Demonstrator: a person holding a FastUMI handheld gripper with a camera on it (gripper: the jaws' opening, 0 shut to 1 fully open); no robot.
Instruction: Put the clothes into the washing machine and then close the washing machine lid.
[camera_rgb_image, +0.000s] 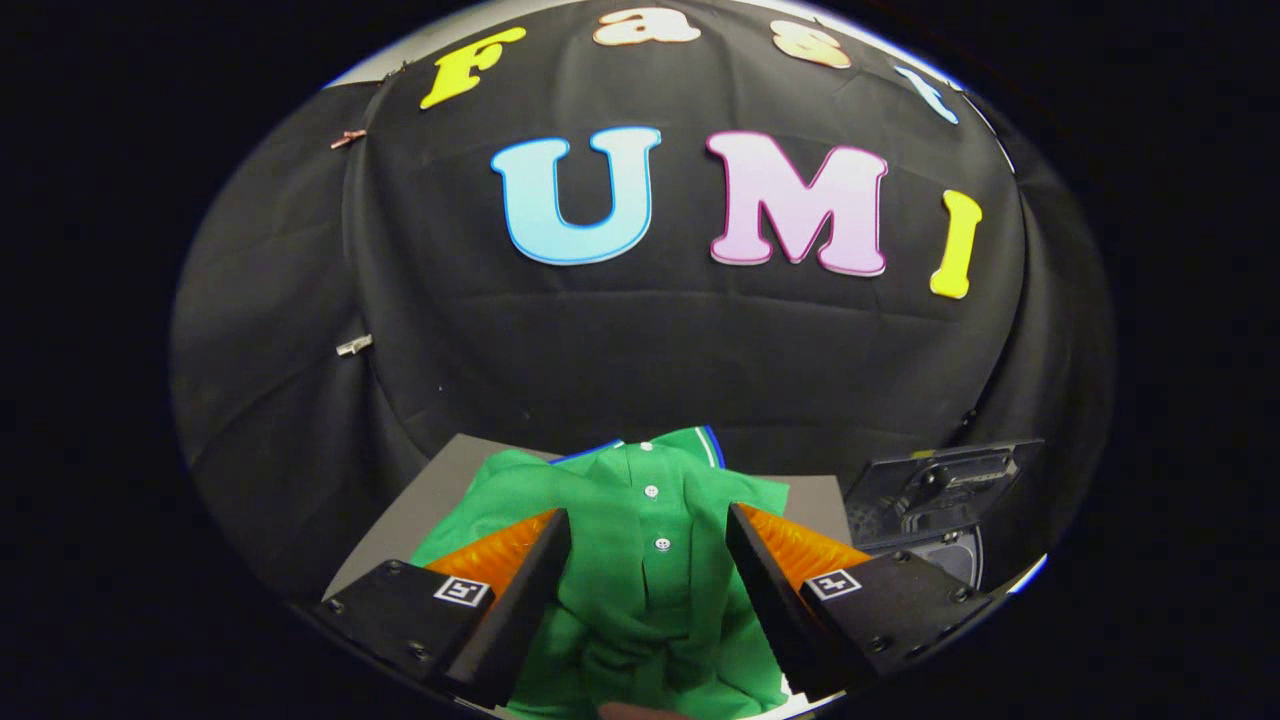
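Note:
A green buttoned shirt (640, 560) with a blue-edged collar lies spread on a grey surface (420, 510), reaching from between my fingers to just beyond them. My gripper (648, 525) is open, its two fingers (540, 560) standing wide apart over the shirt's button placket, pressing on nothing. To the right of the right finger stands a dark washing machine (930, 520) with its lid (945, 475) raised; only part of its top opening shows.
The booth's black cloth wall rises close behind the grey surface and the machine. Two small metal clips (352, 345) pin the cloth to the left. The grey surface's left edge runs just beside the left finger.

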